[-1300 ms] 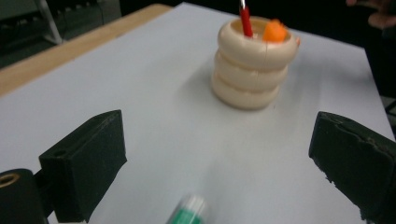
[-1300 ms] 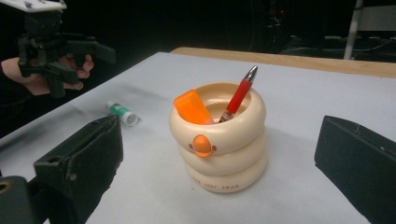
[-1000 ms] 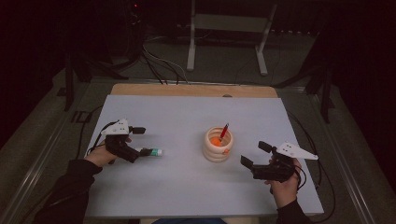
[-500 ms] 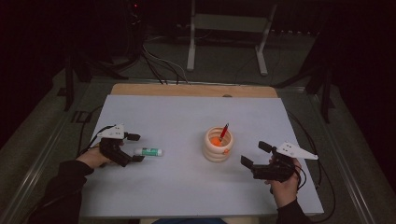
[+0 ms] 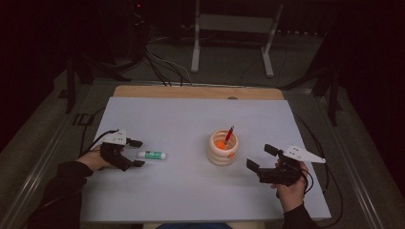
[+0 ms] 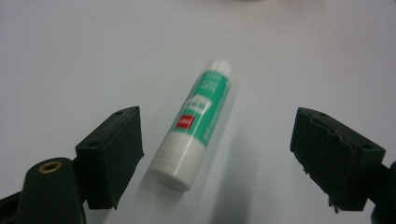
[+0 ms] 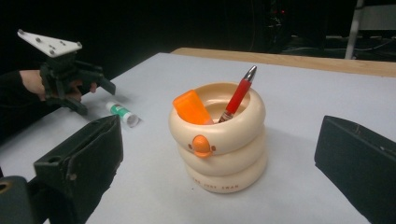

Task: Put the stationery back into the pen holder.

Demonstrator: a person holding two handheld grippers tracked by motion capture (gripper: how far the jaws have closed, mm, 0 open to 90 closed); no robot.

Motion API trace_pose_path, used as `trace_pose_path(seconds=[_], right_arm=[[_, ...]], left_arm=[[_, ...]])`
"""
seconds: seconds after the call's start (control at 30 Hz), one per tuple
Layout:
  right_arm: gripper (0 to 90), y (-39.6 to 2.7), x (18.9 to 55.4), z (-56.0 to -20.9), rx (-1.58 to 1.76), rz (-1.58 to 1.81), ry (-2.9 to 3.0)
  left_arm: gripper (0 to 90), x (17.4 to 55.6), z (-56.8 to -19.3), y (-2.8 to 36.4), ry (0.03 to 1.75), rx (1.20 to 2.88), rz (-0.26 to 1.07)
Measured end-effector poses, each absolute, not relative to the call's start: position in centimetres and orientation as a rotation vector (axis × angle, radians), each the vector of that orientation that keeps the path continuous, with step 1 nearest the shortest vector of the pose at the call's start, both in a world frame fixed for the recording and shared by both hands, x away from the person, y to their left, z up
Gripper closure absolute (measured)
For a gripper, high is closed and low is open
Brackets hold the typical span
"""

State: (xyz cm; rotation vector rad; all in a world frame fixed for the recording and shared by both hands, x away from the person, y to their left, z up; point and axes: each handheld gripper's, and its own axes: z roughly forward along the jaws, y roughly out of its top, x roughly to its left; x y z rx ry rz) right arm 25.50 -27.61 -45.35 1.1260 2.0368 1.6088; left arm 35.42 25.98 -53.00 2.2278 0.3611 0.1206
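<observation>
A white and green glue stick lies flat on the white table top. My left gripper sits low at its left end. In the left gripper view the stick has its near end between the jaws of the left gripper. Those jaws have just been closing, and neither pad touches the stick. A cream ring-shaped duck cup holds a red pen and an orange piece. My right gripper stands open to the right of the cup, apart from it.
A wooden strip borders the table's far edge. Metal stand legs and cables lie on the dark floor behind it. In the right gripper view the left gripper and the glue stick sit beyond the cup at the left.
My left gripper has shifted a little left and sunk toward the table, uncovering more of the glue stick, which has stayed in place. The right gripper has kept still.
</observation>
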Motion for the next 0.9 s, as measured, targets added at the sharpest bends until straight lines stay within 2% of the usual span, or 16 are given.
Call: trace_pose_path(seconds=[0.13, 0.33, 0.47, 0.9], right_arm=[[0.9, -27.6, 25.6, -45.4, 1.126, 1.607, 2.038], [0.9, -27.7, 25.6, -45.4, 1.130, 1.607, 2.039], [0.9, -27.7, 25.6, -45.4, 1.130, 1.606, 2.039], [0.9, -27.8, 25.7, -45.6, 1.143, 1.600, 2.041]], left_arm=[[21.2, 35.7, -53.6, 25.8, 0.352, 2.275, 0.156], [33.3, 35.9, -54.2, 25.9, 0.309, 2.292, 0.251], [42.2, 36.2, -54.4, 25.9, 0.280, 2.297, 0.227], [58.6, 36.9, -54.8, 25.5, 0.216, 2.298, 0.179]])
